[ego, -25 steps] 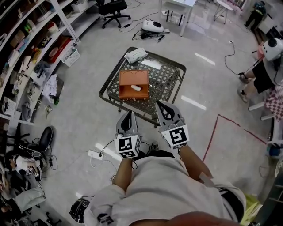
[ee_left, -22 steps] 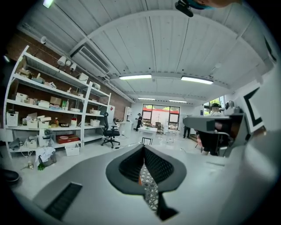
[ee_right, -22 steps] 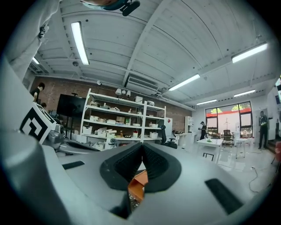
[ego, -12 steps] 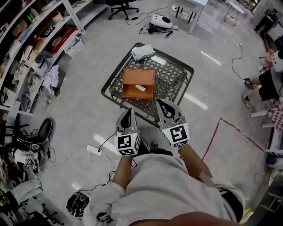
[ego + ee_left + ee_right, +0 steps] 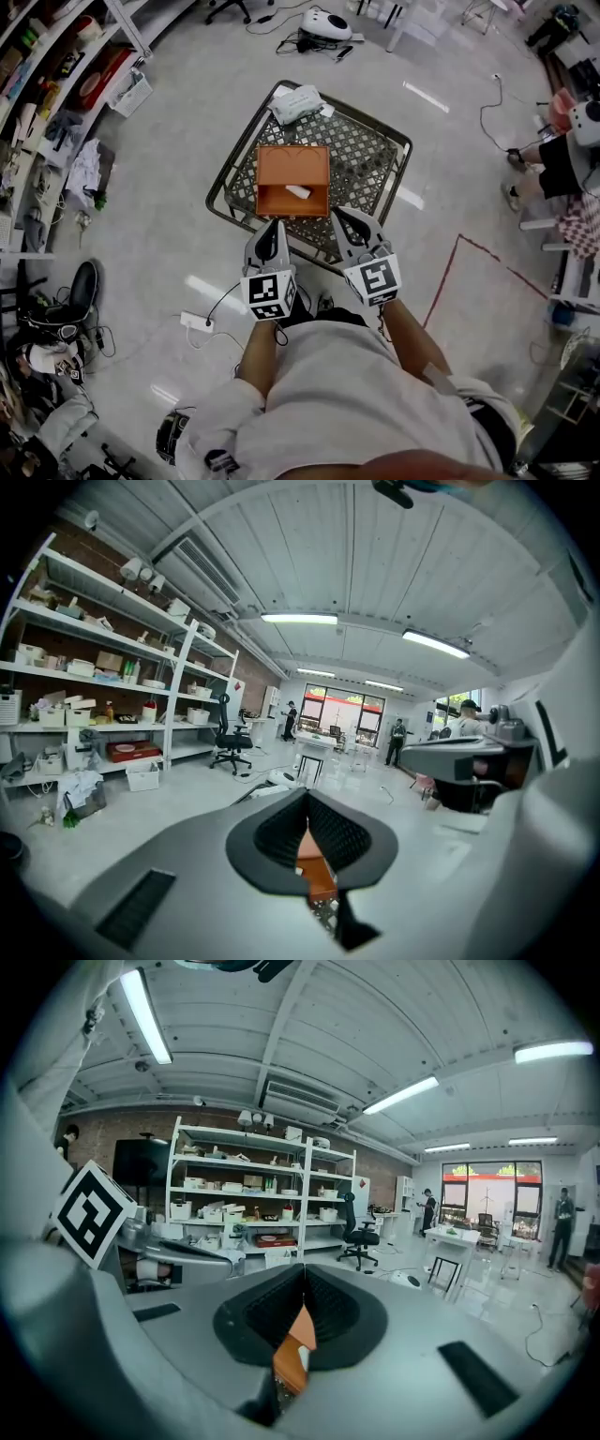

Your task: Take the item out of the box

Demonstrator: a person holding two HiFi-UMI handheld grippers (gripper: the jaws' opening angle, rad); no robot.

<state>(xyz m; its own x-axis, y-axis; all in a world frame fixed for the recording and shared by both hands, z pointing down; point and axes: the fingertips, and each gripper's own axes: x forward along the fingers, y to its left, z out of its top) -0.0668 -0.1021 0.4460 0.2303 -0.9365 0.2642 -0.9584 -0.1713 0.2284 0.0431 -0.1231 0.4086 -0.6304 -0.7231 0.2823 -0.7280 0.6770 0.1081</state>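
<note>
An orange box (image 5: 292, 178) stands open-topped on a dark metal lattice table (image 5: 366, 159) in the head view, with a small white item (image 5: 298, 191) lying inside it. My left gripper (image 5: 273, 230) and right gripper (image 5: 343, 220) hover side by side just short of the table's near edge, both shut with nothing between the jaws. In the left gripper view the orange box (image 5: 312, 869) shows as a sliver through the closed jaws of the left gripper (image 5: 307, 810). The right gripper view shows the same orange box (image 5: 288, 1358) past the right gripper (image 5: 302, 1283).
A white bundle (image 5: 295, 101) lies at the table's far end. Cluttered shelves (image 5: 56, 84) run along the left. A power strip (image 5: 198, 324) and cables lie on the floor near my feet. A seated person (image 5: 567, 150) is at the right, beside red floor tape (image 5: 445, 272).
The view has closed in on the table: the box and table now sit lower and nearer to both grippers. The grippers stay shut and side by side.
</note>
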